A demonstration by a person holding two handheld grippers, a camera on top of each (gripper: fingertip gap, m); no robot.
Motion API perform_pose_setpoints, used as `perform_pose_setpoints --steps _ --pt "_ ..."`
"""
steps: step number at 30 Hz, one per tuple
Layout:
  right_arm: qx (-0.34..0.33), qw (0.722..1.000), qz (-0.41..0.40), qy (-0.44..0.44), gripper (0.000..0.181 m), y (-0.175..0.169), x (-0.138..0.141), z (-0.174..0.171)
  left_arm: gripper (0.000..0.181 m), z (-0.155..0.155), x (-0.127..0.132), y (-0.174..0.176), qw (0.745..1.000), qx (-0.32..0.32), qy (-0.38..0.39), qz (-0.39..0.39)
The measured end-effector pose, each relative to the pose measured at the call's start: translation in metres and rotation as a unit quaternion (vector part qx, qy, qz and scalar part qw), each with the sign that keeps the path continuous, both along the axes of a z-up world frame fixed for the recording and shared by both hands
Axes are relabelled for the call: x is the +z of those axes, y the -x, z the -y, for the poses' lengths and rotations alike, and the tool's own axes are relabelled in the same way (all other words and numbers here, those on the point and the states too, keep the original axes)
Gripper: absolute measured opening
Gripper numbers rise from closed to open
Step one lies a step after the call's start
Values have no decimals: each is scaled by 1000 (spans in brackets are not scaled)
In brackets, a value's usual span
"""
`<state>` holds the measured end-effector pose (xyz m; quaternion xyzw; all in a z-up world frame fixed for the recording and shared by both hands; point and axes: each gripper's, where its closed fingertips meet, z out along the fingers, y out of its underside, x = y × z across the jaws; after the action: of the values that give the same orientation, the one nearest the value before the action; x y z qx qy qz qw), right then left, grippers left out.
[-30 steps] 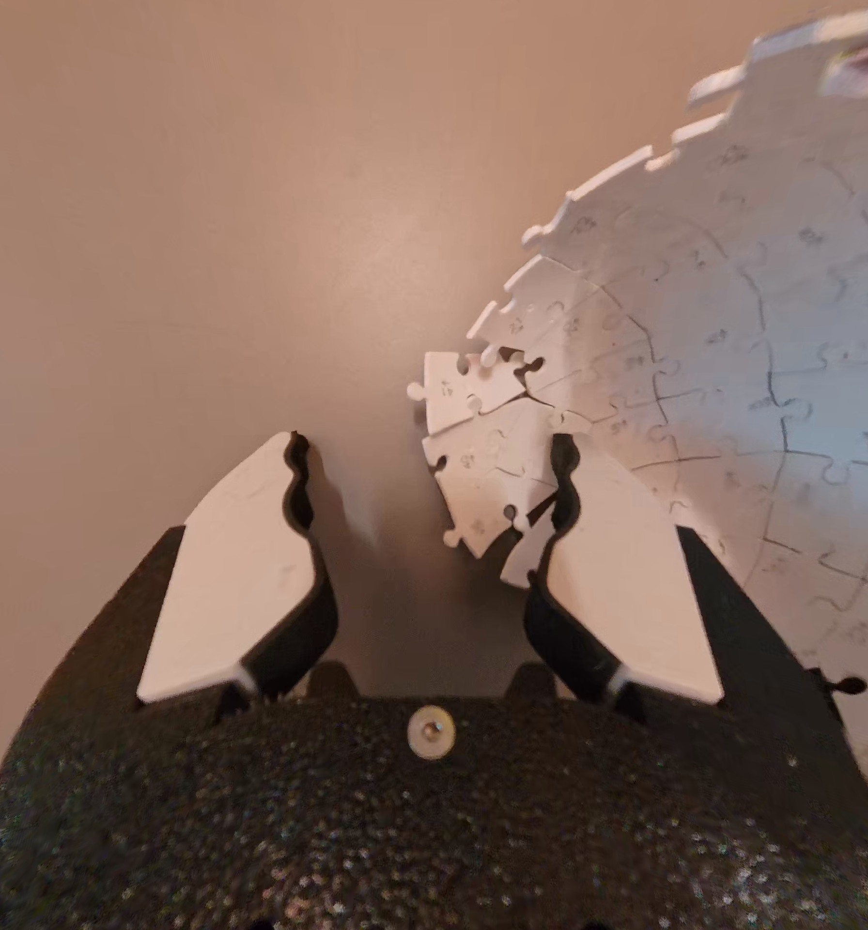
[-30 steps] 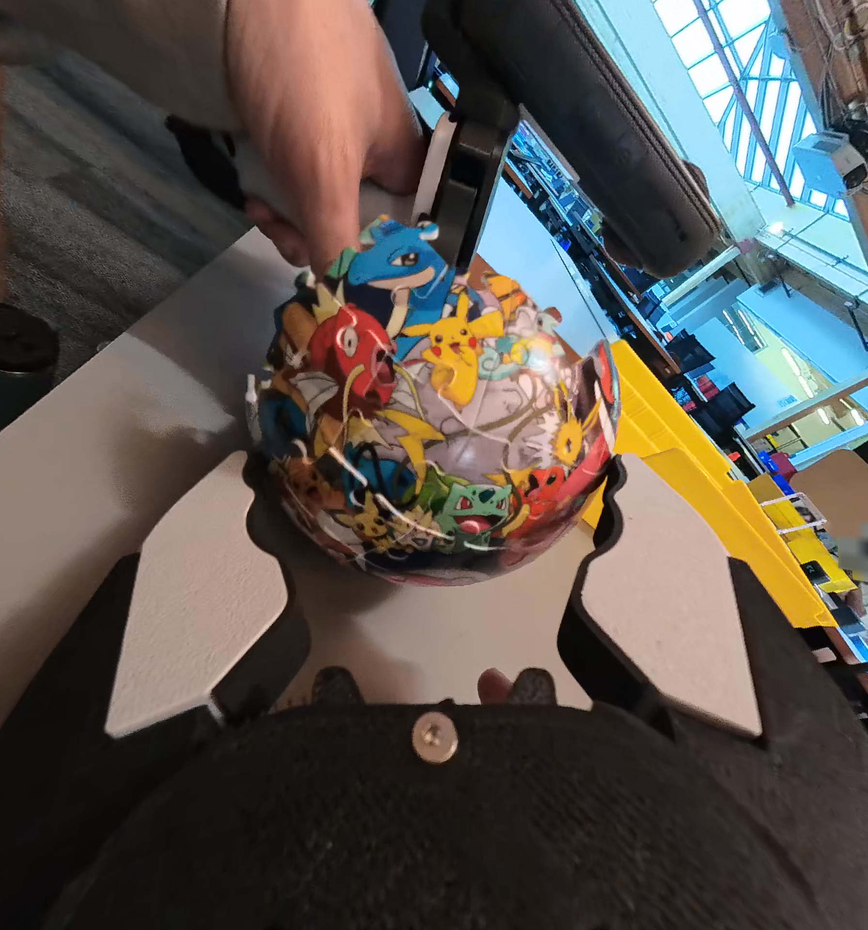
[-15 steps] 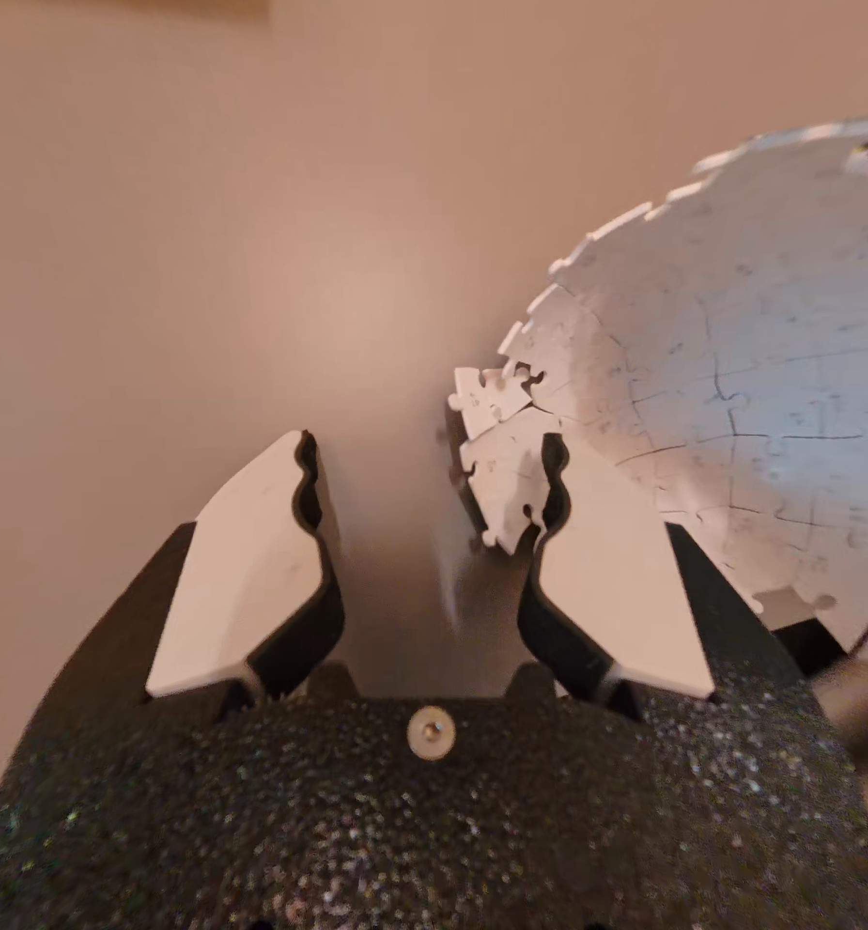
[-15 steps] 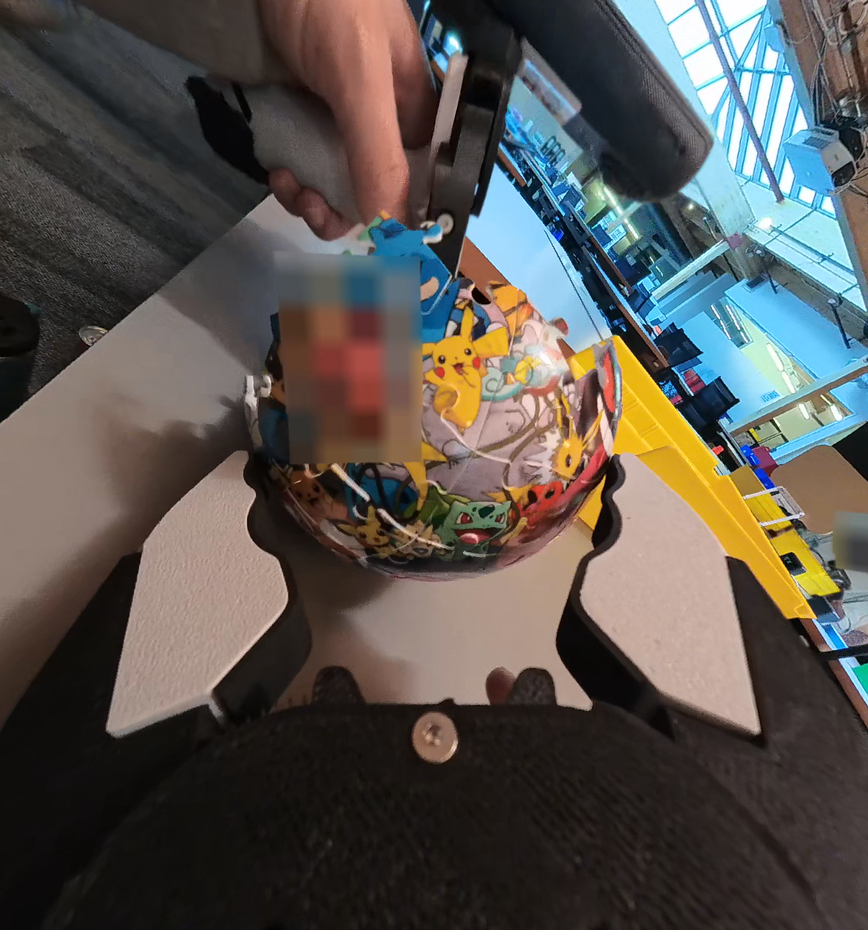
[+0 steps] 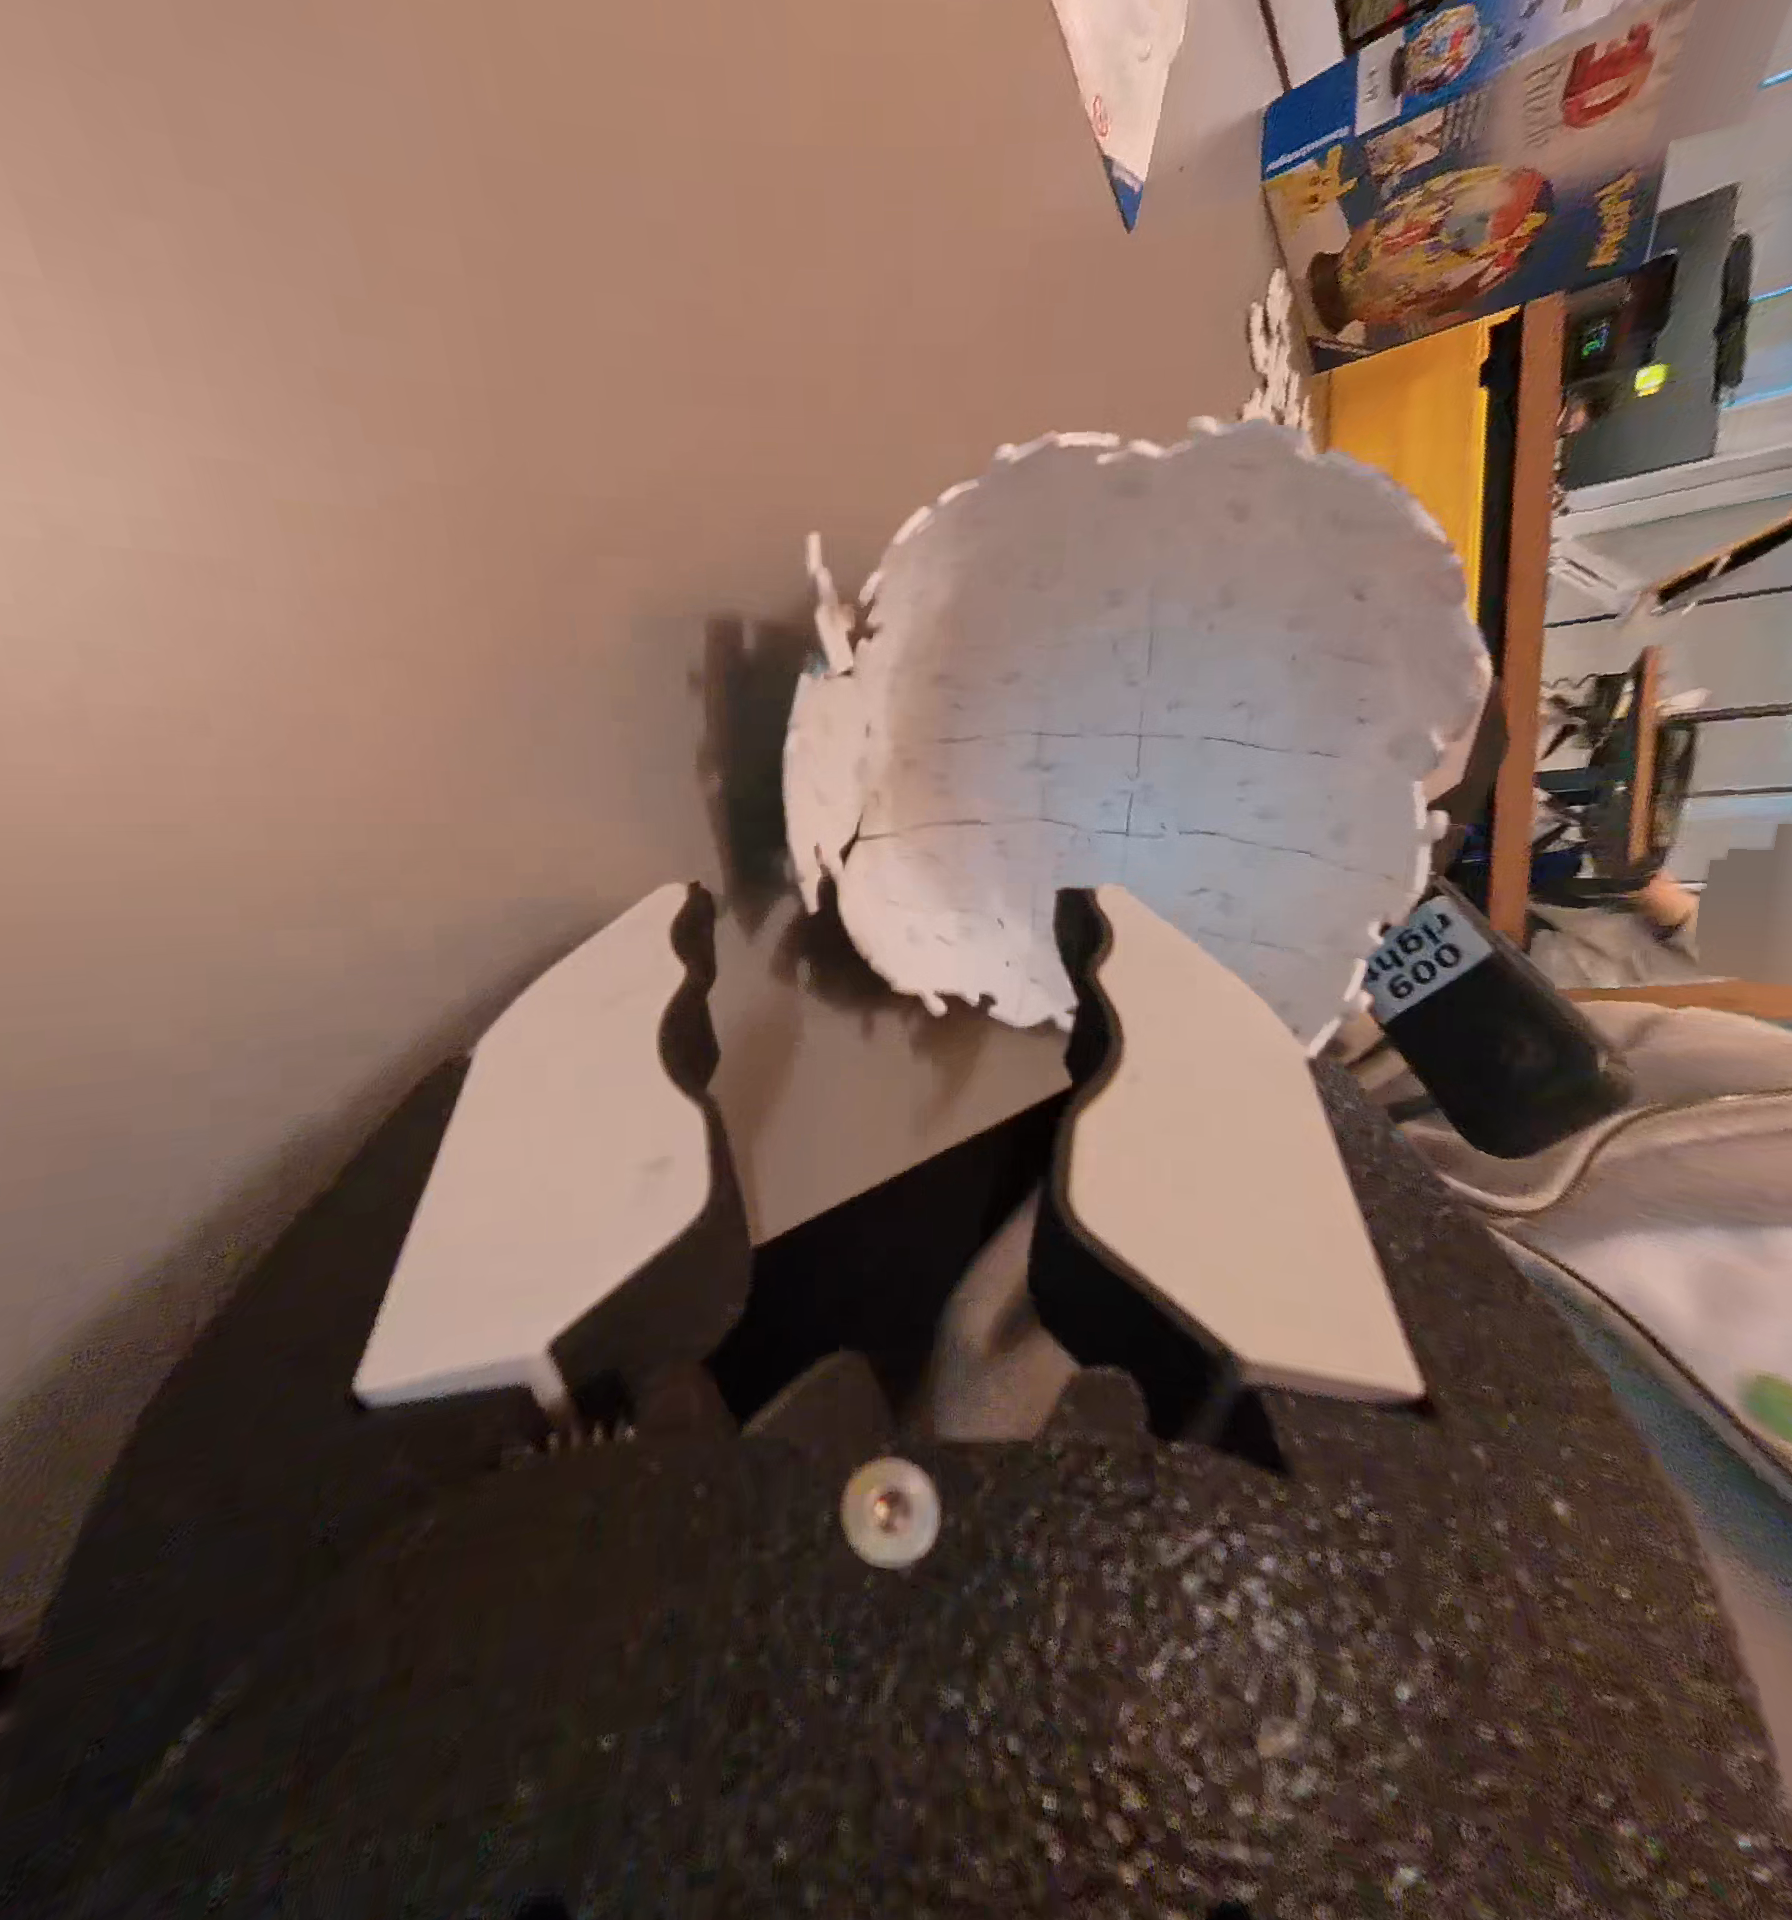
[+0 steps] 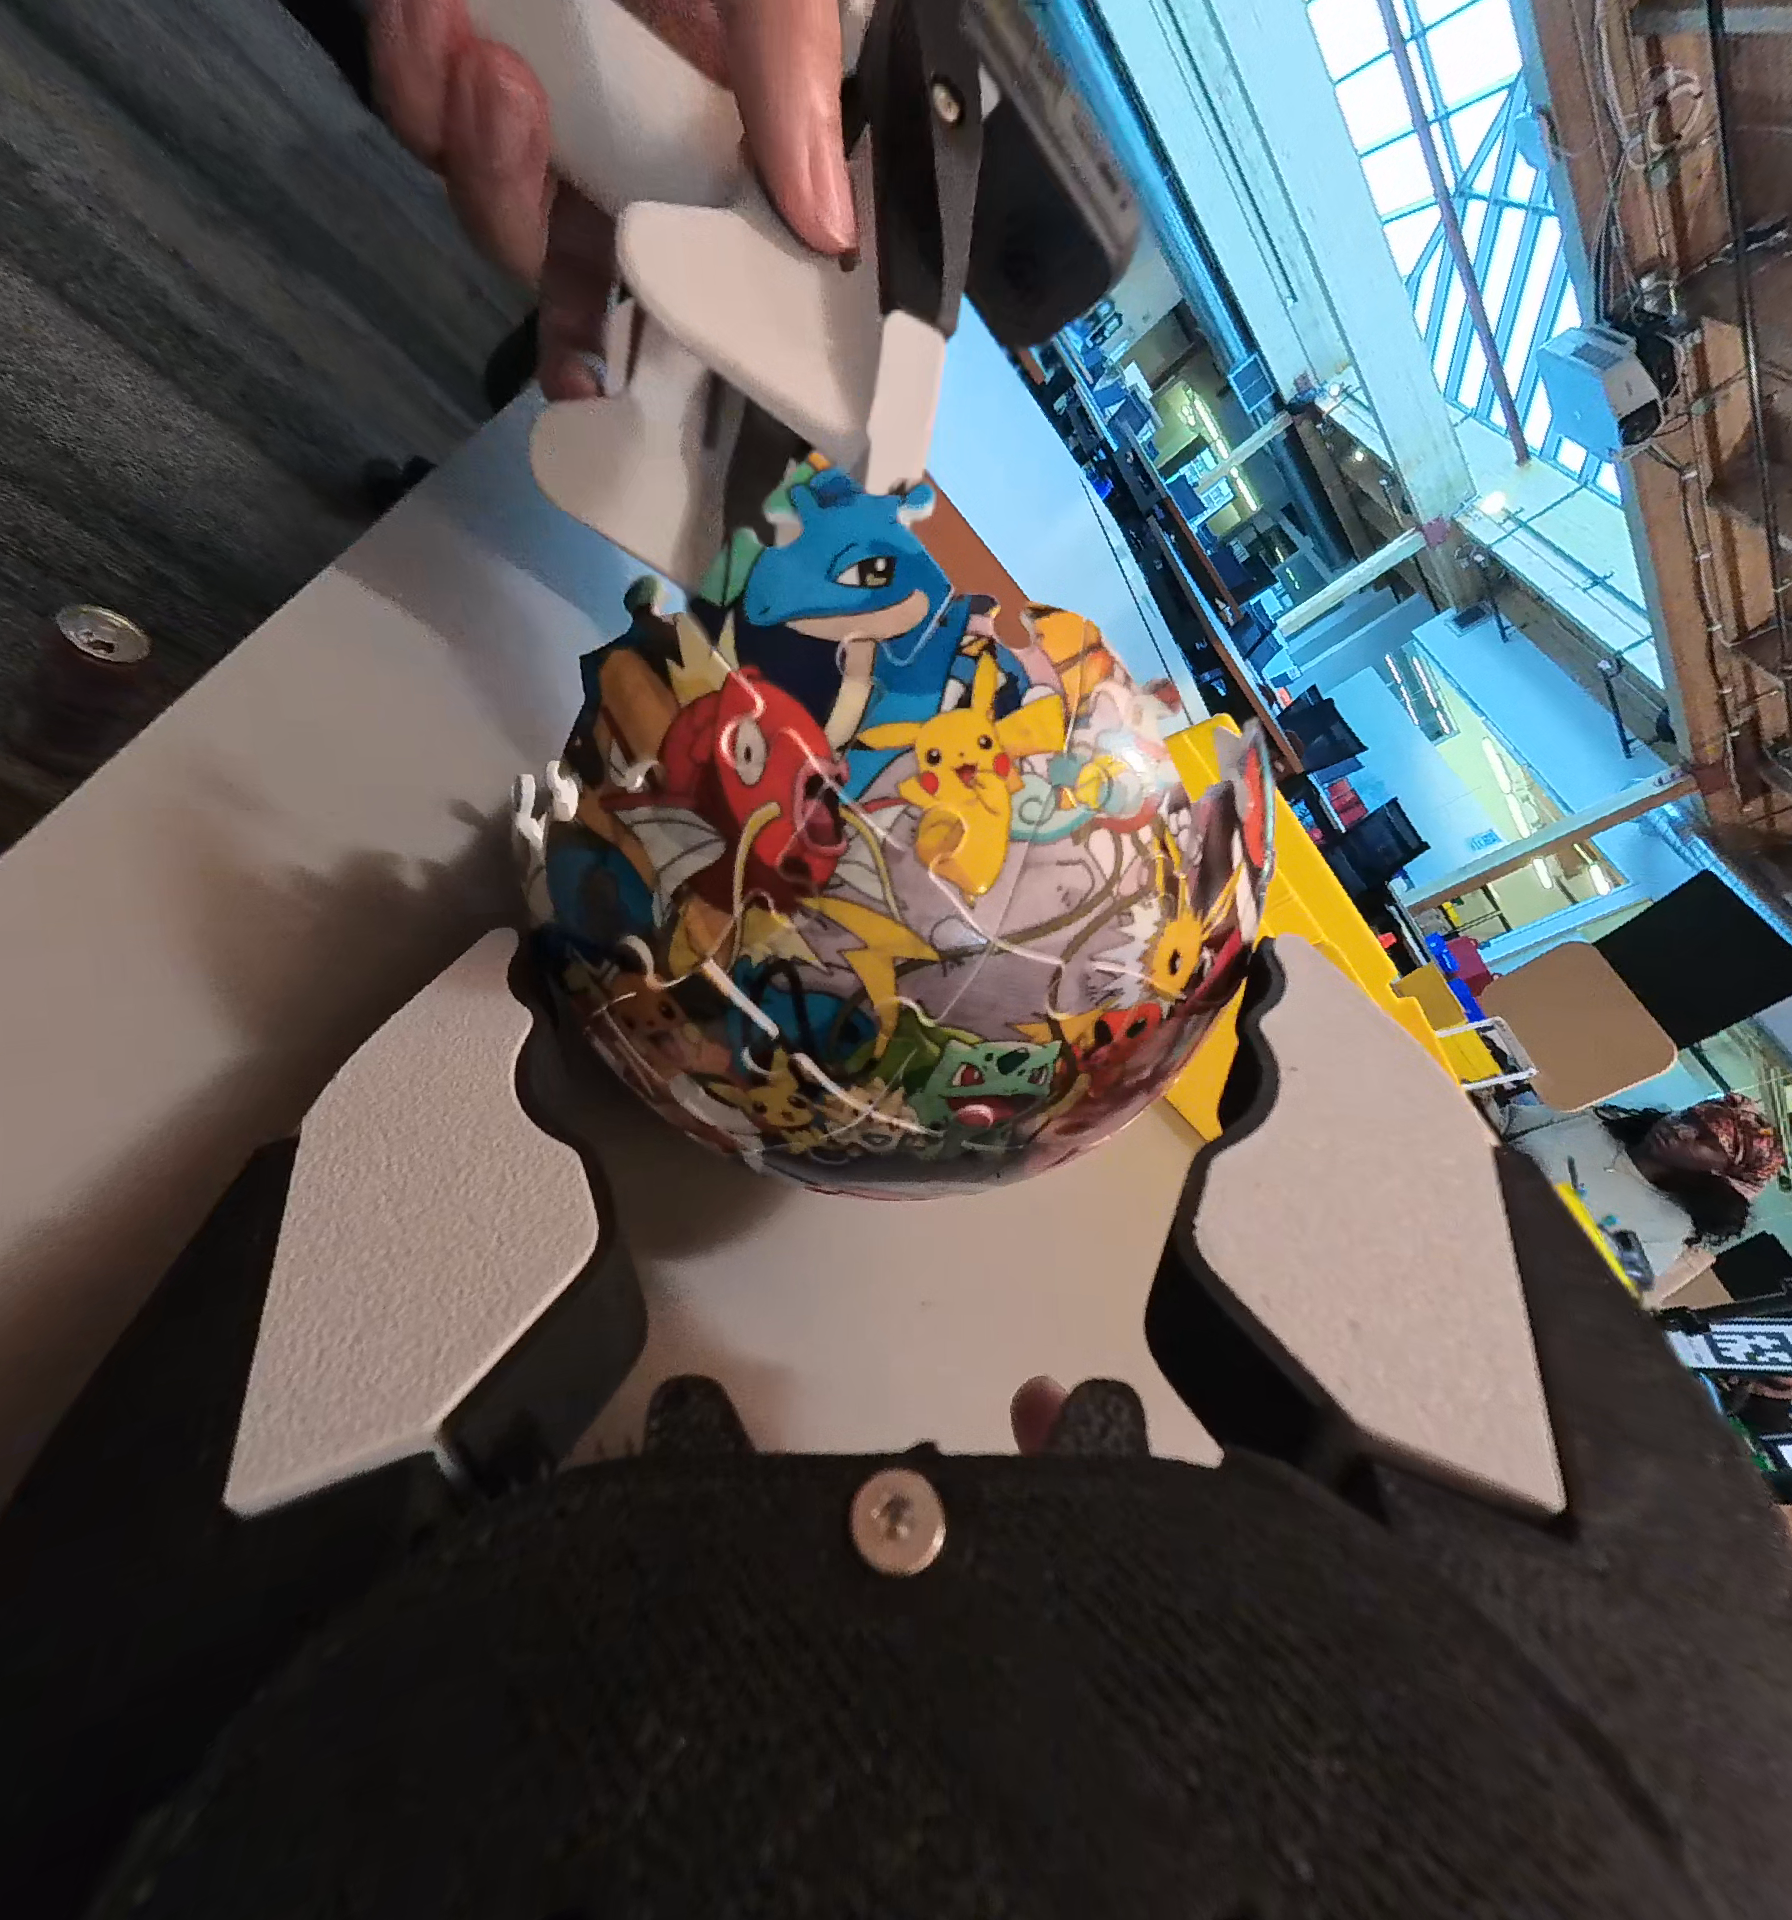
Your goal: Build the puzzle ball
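The half-built puzzle ball (image 6: 902,914) is a colourful cartoon-printed shell lying on the grey table (image 6: 196,883). My right gripper (image 6: 892,966) grips it, one finger on each side. In the left wrist view its white inside (image 5: 1131,748) faces the camera, with a jagged rim and loose-looking pieces at the left edge. My left gripper (image 5: 881,925) is open and empty, a short way back from the shell's lower rim. In the right wrist view the left gripper (image 6: 757,468) hangs over the ball's top rim, held by a hand (image 6: 487,125).
The puzzle's box (image 5: 1443,177) and a white sheet (image 5: 1120,83) lie further along the table. Yellow bins (image 6: 1318,935) stand behind the ball. A dark can (image 6: 102,644) stands beyond the table's left edge. A person (image 6: 1702,1153) sits far off.
My left gripper has drawn back from the shell's rim, so the whole white inside now shows. My right gripper still holds the ball in the same place.
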<state>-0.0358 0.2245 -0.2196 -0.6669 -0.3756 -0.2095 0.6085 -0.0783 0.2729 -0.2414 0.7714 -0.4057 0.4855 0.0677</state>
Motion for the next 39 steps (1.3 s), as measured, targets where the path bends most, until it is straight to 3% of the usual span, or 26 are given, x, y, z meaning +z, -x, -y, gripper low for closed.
perform_pose_setpoints --steps 1,9,13,16,22,25,29,34,39 --pt "-1 1000 1 -1 124 0 0 0 65 0 -3 2 1000 0 13 -7" --pt "-2 1000 7 -5 123 2 0 0 57 7 -15 2 999 -8 36 -29" --pt "-2 1000 12 -6 123 3 0 0 46 10 -20 0 999 -17 21 -41" --pt "-3 1000 11 -6 123 3 0 0 48 5 -20 -3 999 -12 9 -39" --pt "-2 1000 10 -6 123 3 1 -1 53 -21 -21 -19 995 3 -90 -33" --pt "-2 1000 10 -6 123 3 1 -1 52 -21 -20 -33 987 -39 -158 -6" --pt "-1 1000 11 -7 122 3 1 -1 49 -14 -30 -33 970 -111 -215 -26" --pt "0 1000 13 -7 122 4 1 -1 42 2 -24 -40 979 -138 -152 -13" --pt "0 1000 10 -7 122 4 1 -1 36 -1 -25 -48 978 -140 -158 -5"
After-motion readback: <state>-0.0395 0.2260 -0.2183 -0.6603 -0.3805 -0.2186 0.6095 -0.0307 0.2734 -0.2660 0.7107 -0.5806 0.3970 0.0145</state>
